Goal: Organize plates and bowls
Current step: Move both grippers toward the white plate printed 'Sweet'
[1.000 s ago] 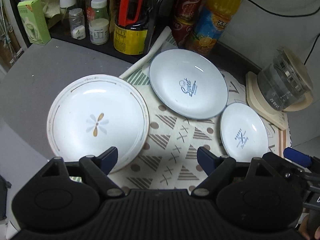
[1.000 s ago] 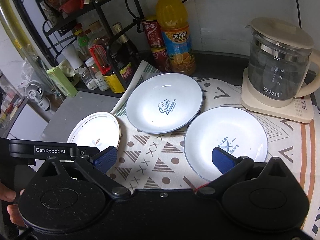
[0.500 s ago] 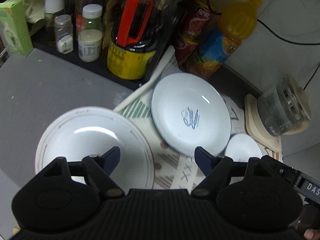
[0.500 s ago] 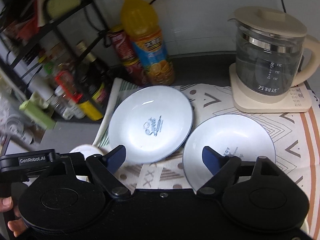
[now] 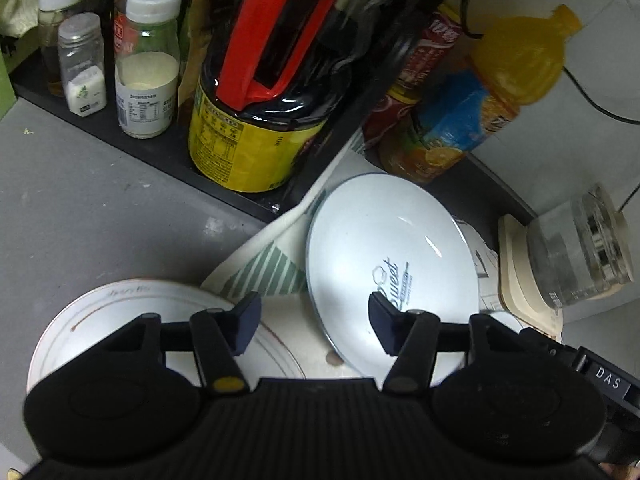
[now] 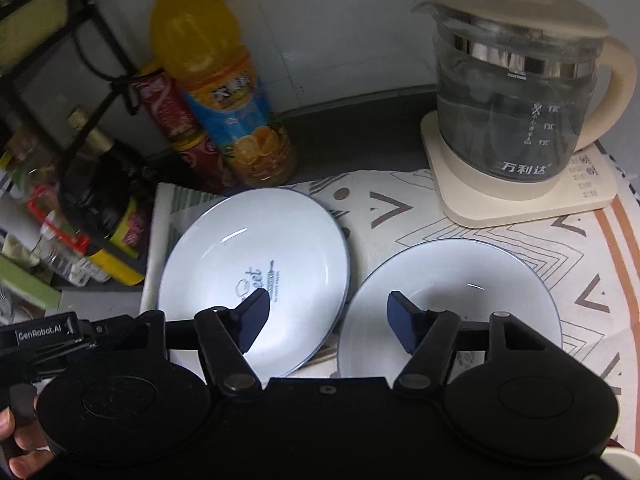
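Both tongs, left (image 5: 312,322) and right (image 6: 326,318), gape empty over plates (image 6: 256,272); careless rim pinch risks knocking near bottles (image 5: 476,100).

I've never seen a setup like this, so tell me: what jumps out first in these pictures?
Three white plates on a patterned mat: a gold-trimmed plate on the left, a blue-rimmed "Sweet" plate in the middle, and a smaller plate on the right. Behind them stand a bright orange juice bottle and a glass kettle on its cream base. Black grippers with blue-tipped fingers fill each foreground, open and empty.
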### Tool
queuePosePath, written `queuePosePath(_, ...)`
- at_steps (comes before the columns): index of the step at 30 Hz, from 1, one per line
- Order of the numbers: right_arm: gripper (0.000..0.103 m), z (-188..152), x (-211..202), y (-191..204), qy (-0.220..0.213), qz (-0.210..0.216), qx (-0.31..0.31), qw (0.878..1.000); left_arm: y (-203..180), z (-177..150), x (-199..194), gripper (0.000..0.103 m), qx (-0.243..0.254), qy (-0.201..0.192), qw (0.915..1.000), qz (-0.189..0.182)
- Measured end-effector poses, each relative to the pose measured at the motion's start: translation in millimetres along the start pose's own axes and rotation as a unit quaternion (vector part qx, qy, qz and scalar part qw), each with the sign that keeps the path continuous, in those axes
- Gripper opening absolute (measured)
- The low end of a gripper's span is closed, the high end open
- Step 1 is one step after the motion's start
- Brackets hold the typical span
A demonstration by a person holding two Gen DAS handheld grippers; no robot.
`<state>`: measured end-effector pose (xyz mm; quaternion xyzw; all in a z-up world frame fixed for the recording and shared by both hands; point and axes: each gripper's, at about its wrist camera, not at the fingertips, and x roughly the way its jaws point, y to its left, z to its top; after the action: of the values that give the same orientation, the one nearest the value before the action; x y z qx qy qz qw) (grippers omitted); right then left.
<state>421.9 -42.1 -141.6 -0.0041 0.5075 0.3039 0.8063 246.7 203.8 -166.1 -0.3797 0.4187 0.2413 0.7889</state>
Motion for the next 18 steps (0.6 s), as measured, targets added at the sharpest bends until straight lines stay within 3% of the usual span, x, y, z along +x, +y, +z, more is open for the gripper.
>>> queuePosePath(8,0.053,20,29,-5,0.014,-0.005,0.021,1.000,4,12,30,0.041,-0.031,0.011,0.9994,-0.013)
queuePosePath(18,0.041,30,69,-6,0.042,-0.027,0.020,0.999,8,14,59,0.033,-0.062,0.024,0.9977,-0.015)
